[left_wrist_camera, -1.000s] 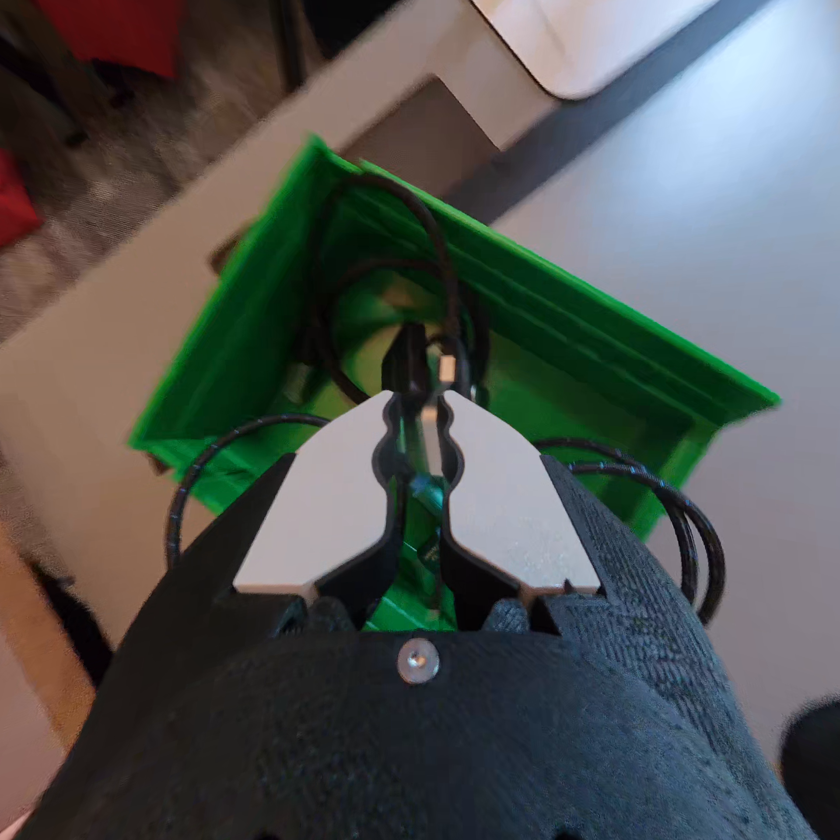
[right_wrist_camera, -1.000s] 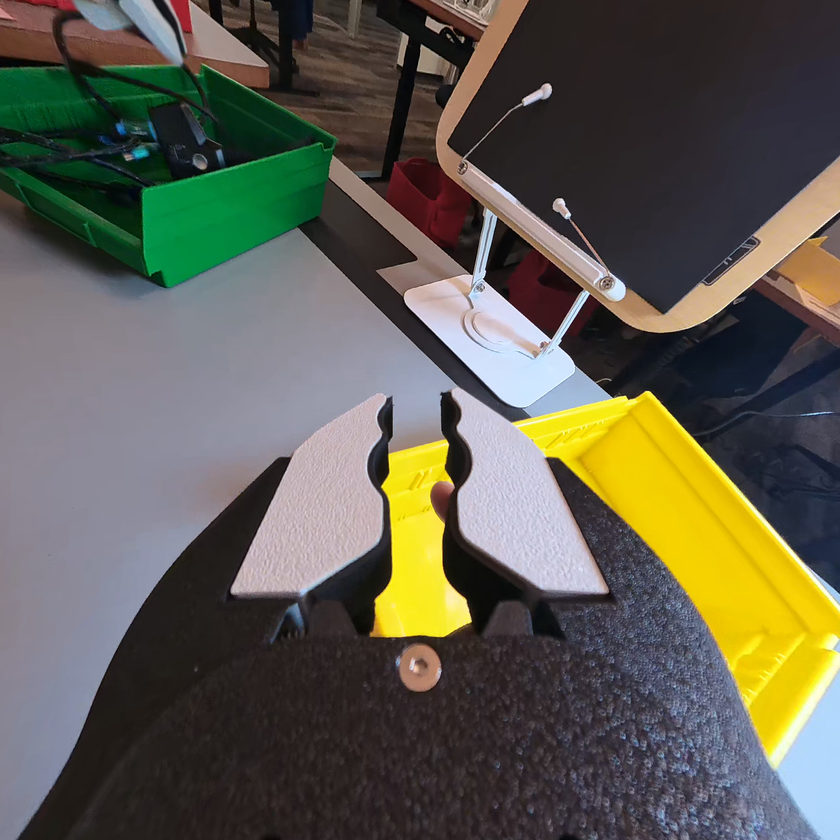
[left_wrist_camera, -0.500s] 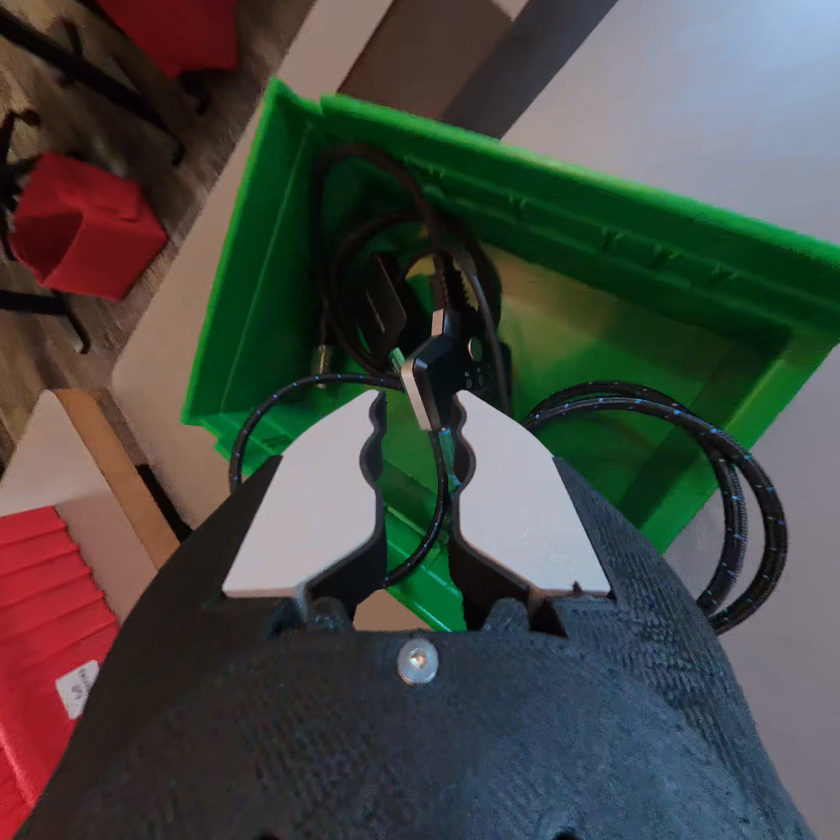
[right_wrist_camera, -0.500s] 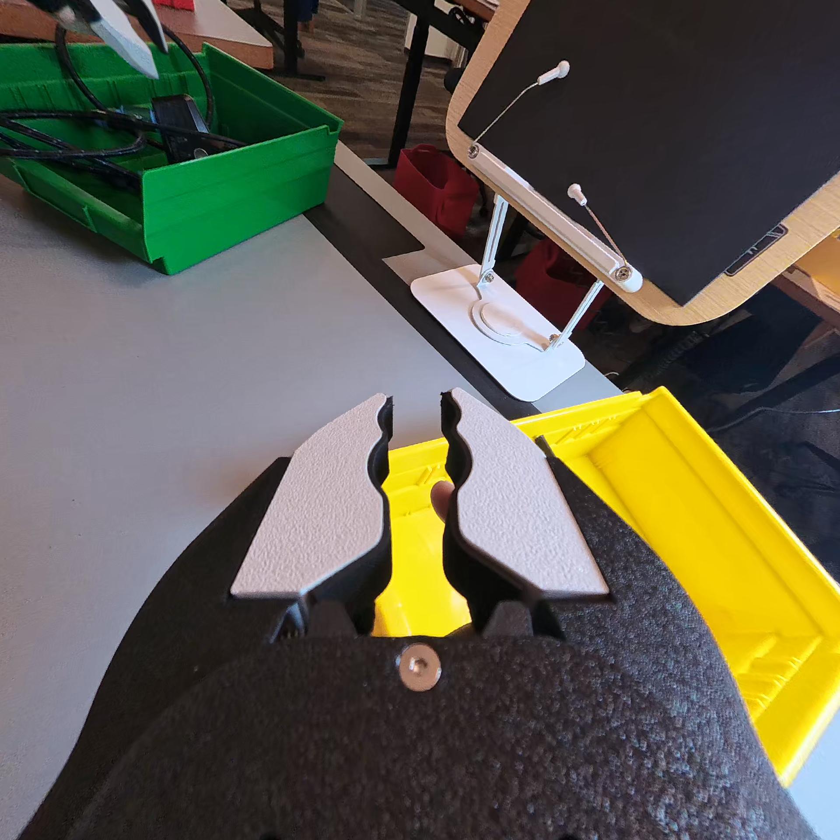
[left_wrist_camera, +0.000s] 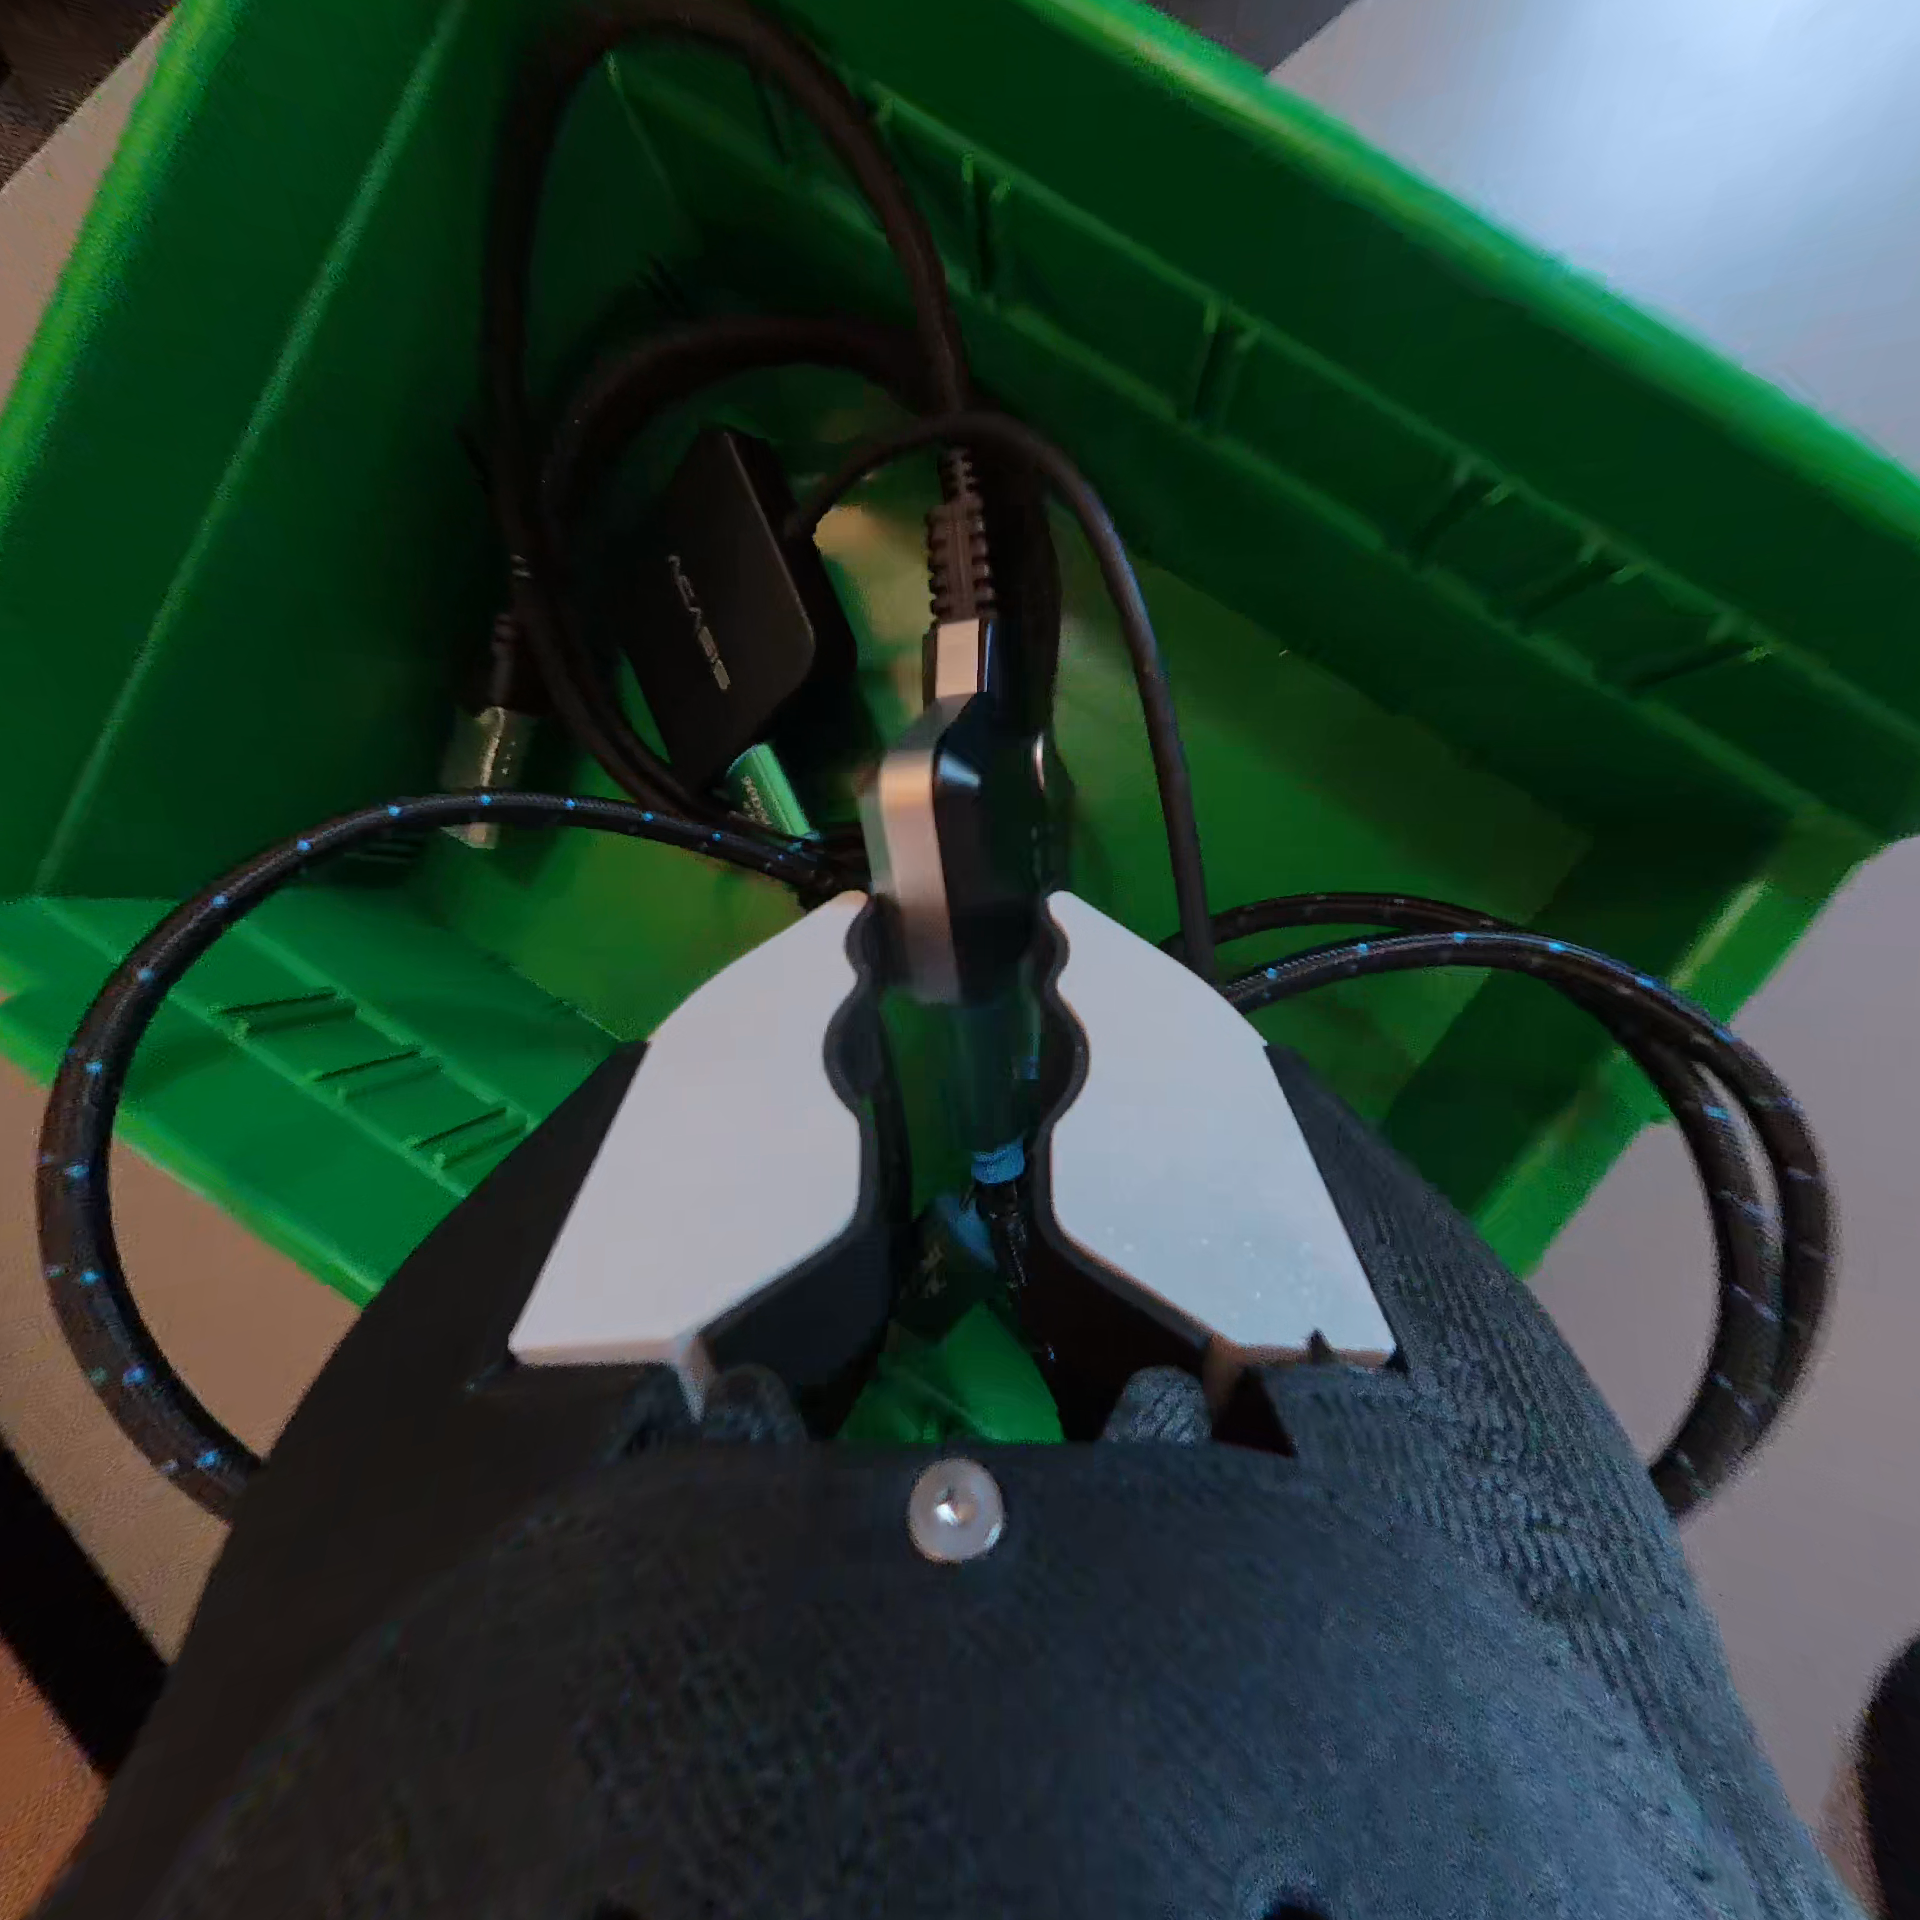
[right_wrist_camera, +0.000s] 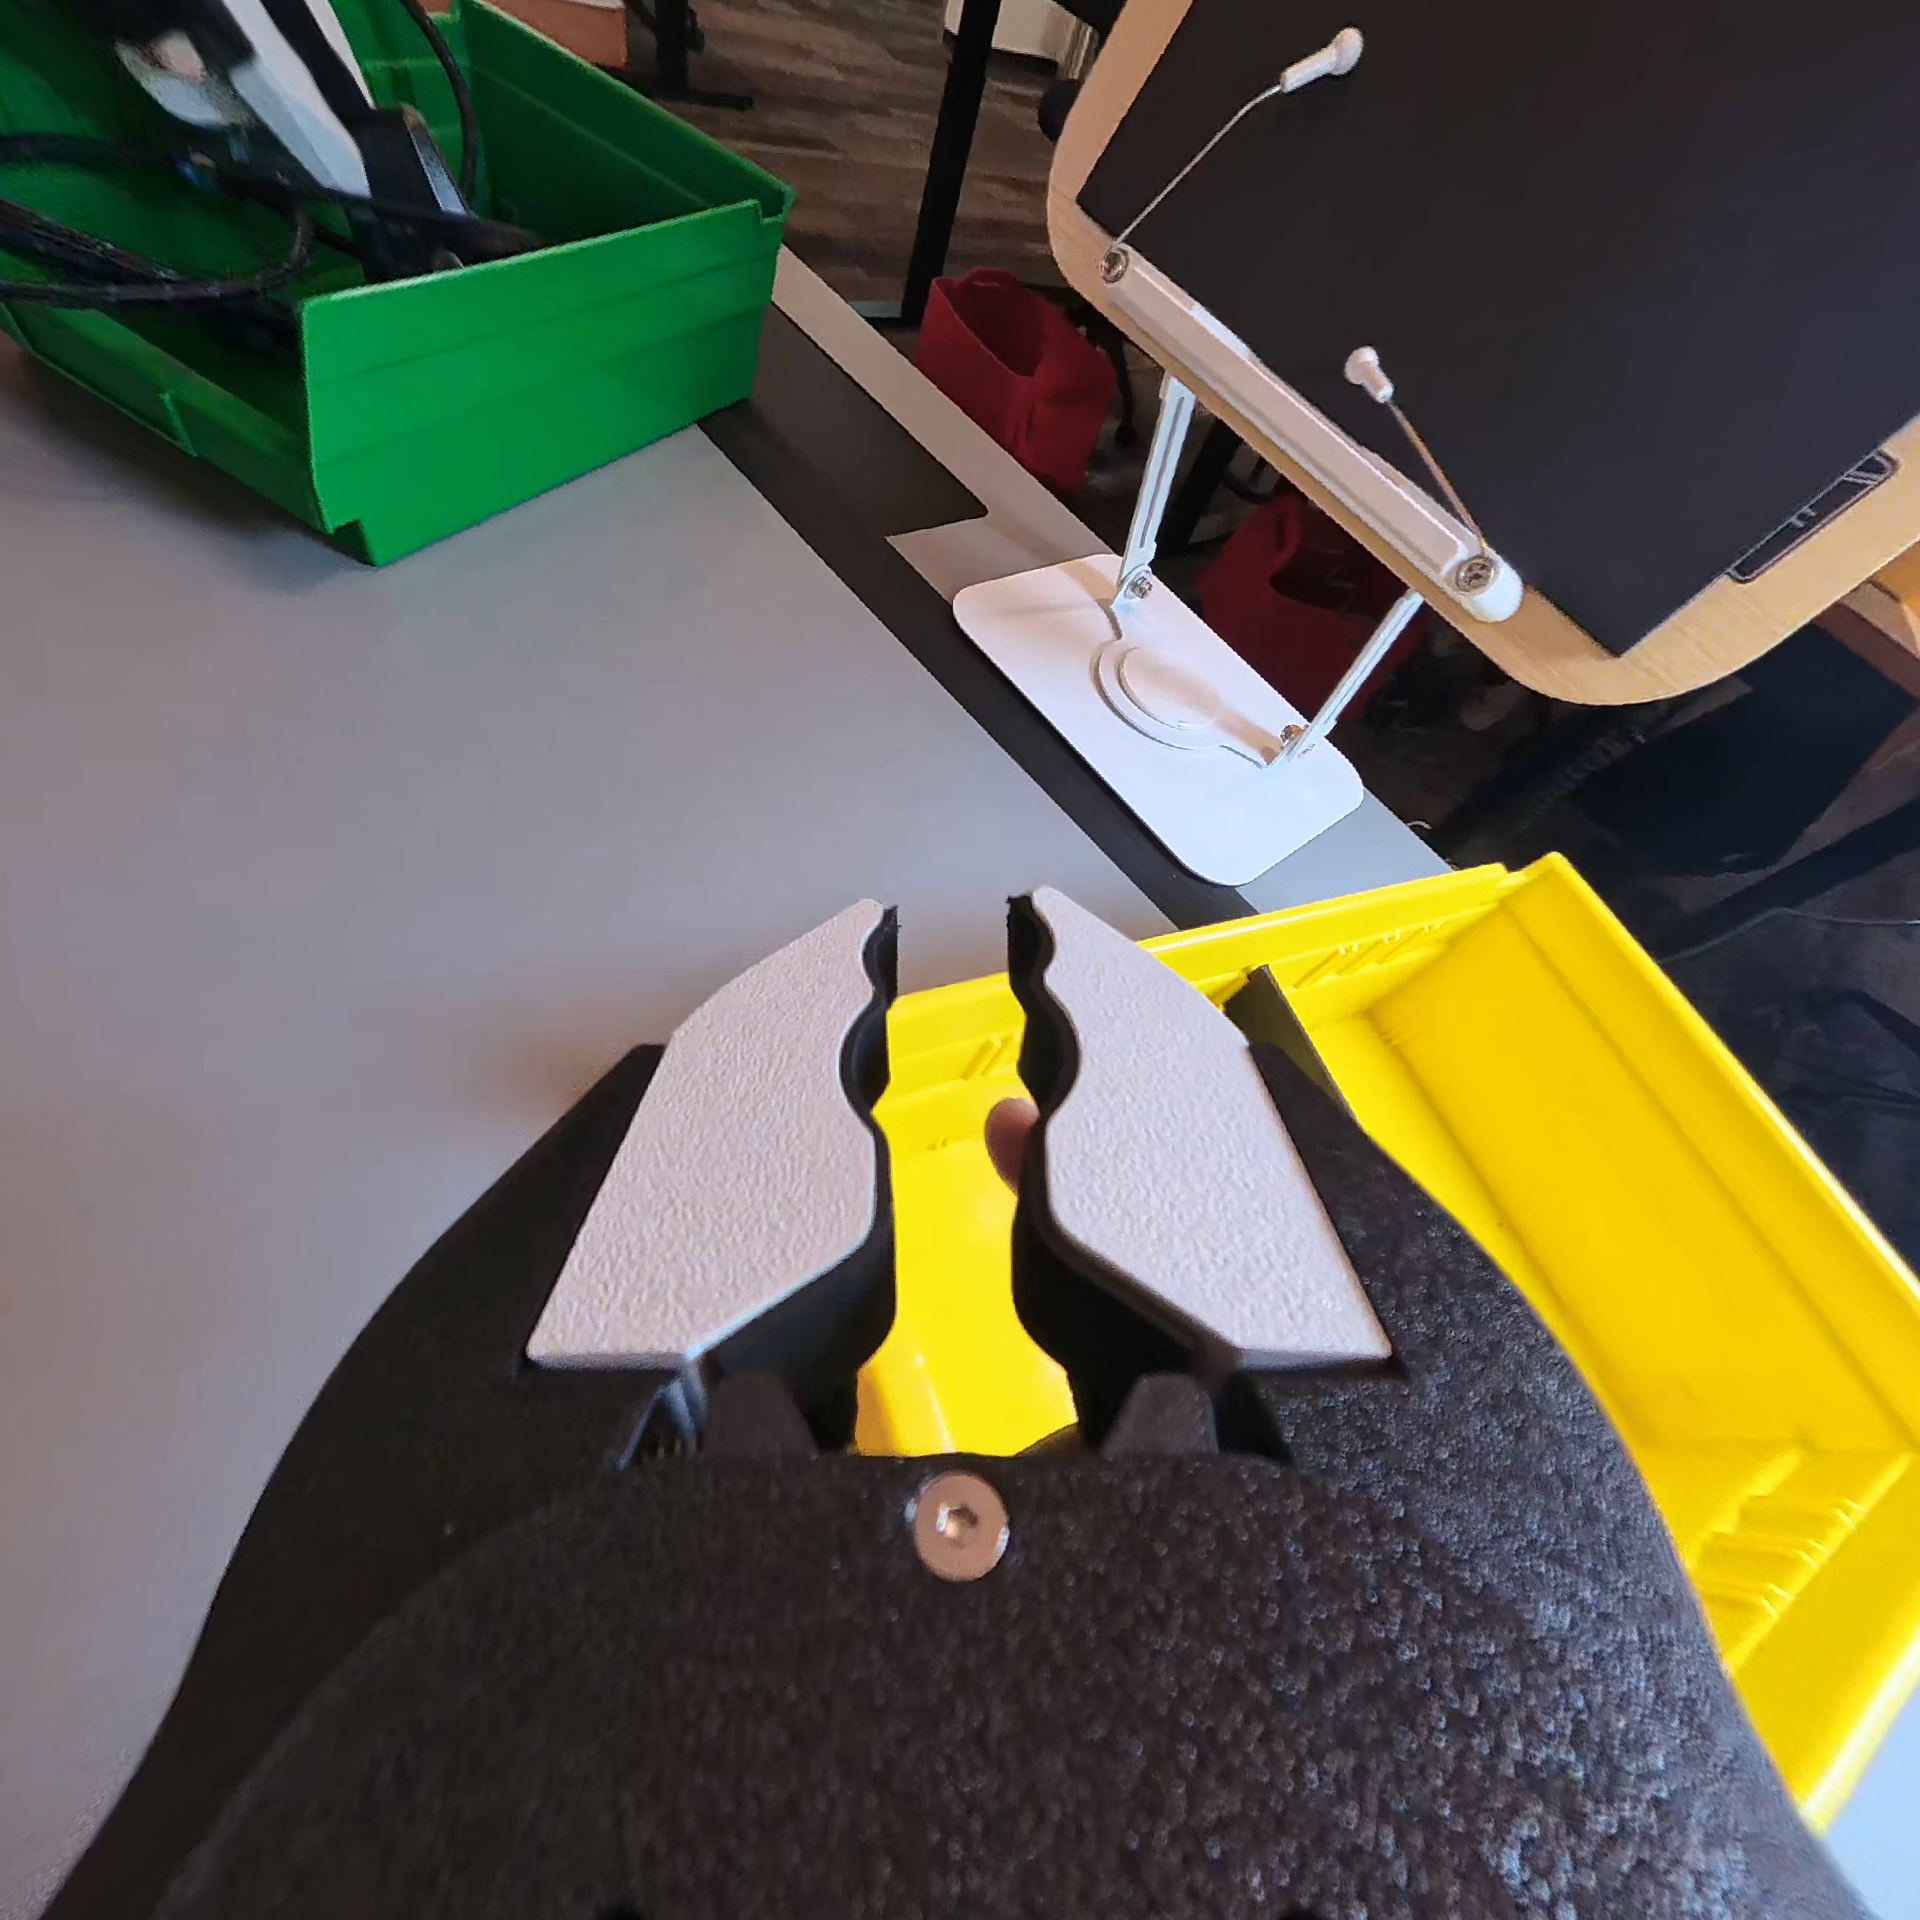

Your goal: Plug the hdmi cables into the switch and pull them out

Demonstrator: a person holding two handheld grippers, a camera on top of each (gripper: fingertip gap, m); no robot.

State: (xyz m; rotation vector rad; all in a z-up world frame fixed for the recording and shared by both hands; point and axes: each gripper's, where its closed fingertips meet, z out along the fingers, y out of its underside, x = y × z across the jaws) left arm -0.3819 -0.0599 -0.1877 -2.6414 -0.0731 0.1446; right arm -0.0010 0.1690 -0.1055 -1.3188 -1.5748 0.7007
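My left gripper (left_wrist_camera: pixel 956 914) is shut on the plug of a black braided HDMI cable (left_wrist_camera: pixel 260 862) with blue flecks. The plug sits in a small silver-and-black switch (left_wrist_camera: pixel 935 810) that sticks out past the fingertips, above the green bin (left_wrist_camera: pixel 1351 343). A second black cable (left_wrist_camera: pixel 961 561) is plugged into the switch's far end. A black box (left_wrist_camera: pixel 717 613) and more cables lie in the bin. My right gripper (right_wrist_camera: pixel 951 914) is open and empty over the near corner of a yellow bin (right_wrist_camera: pixel 1558 1091). The green bin (right_wrist_camera: pixel 499 384) and the left gripper (right_wrist_camera: pixel 301 114) show far left in the right wrist view.
The grey table (right_wrist_camera: pixel 416 779) lies between the two bins. A white stand (right_wrist_camera: pixel 1164 717) holding a dark board (right_wrist_camera: pixel 1558 260) sits at the table's far edge. Red bins (right_wrist_camera: pixel 1008 353) stand on the floor beyond. Braided cable loops (left_wrist_camera: pixel 1714 1091) hang over the green bin's sides. Across from one pair of fingers to the other is roughly 45 centimetres.
My left gripper has dropped closer to the green bin, still holding the plug with the switch on it. My right gripper has stayed open over the yellow bin and drifted slightly.
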